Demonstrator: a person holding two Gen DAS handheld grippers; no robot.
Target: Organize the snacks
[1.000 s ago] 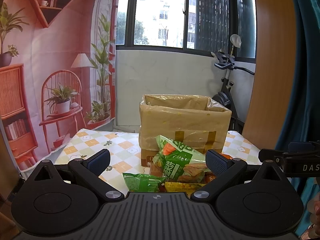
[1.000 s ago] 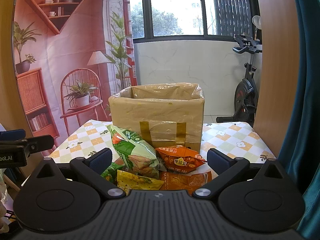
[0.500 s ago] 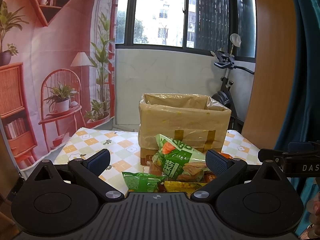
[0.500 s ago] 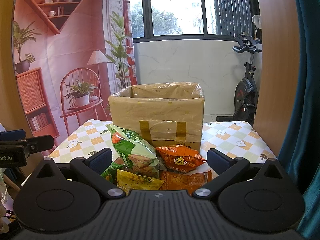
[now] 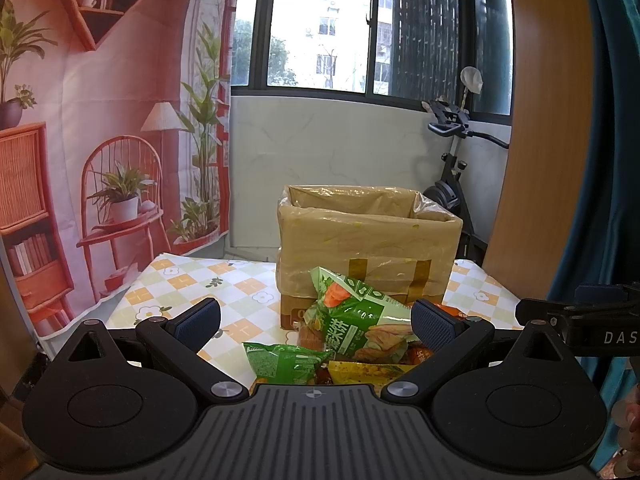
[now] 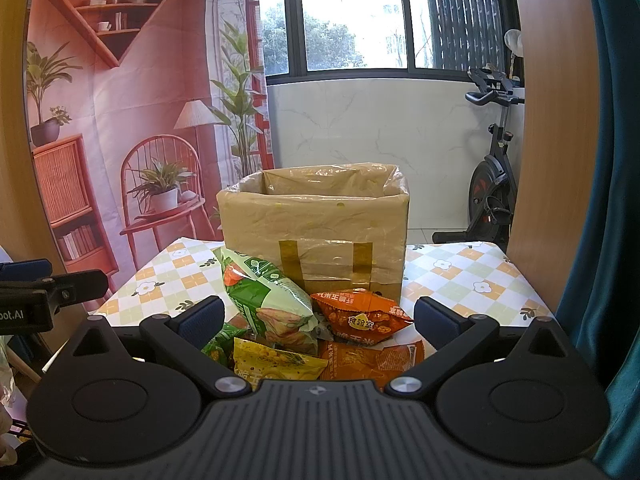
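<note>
A pile of snack bags lies on the checked tablecloth in front of an open cardboard box (image 5: 368,240) (image 6: 316,224) lined with plastic. A big green bag (image 5: 356,320) (image 6: 264,300) leans against the box. Below it lie a small green bag (image 5: 286,362) and a yellow bag (image 6: 276,364); two orange bags (image 6: 360,312) lie to the right. My left gripper (image 5: 316,322) is open, held short of the pile with nothing in it. My right gripper (image 6: 318,320) is open too, level with the pile and empty.
The table (image 5: 188,284) is covered by a flower-check cloth, with bare cloth left of the box. A printed backdrop (image 5: 100,140) hangs at left, an exercise bike (image 6: 492,200) stands behind at right. A wooden panel (image 5: 540,120) and teal curtain border the right.
</note>
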